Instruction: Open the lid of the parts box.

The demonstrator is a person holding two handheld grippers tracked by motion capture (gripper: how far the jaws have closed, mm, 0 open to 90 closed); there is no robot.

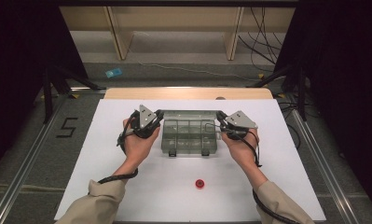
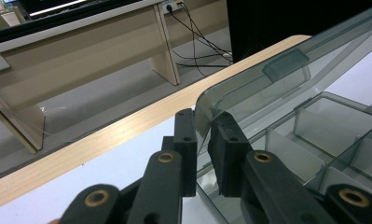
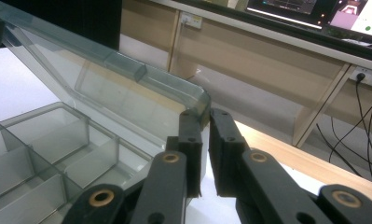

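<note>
A clear grey compartment box [image 1: 190, 140] sits on the white table top [image 1: 127, 186], with its lid [image 1: 190, 113] raised at the back. My left gripper [image 1: 161, 115] is at the lid's left corner and my right gripper [image 1: 219, 116] at its right corner. In the left gripper view the black jaws [image 2: 203, 140] are shut on the rounded corner of the lid [image 2: 286, 70], above the empty compartments [image 2: 333, 126]. In the right gripper view the jaws [image 3: 205, 135] pinch the other corner of the lid [image 3: 104, 70], with empty compartments [image 3: 44, 140] below.
A small red round piece [image 1: 200, 183] lies on the white top, nearer the person than the box. The table's wooden far edge [image 1: 188, 93] runs behind the box. Beyond it are floor, a wooden bench [image 1: 174, 28] and cables [image 1: 263, 37].
</note>
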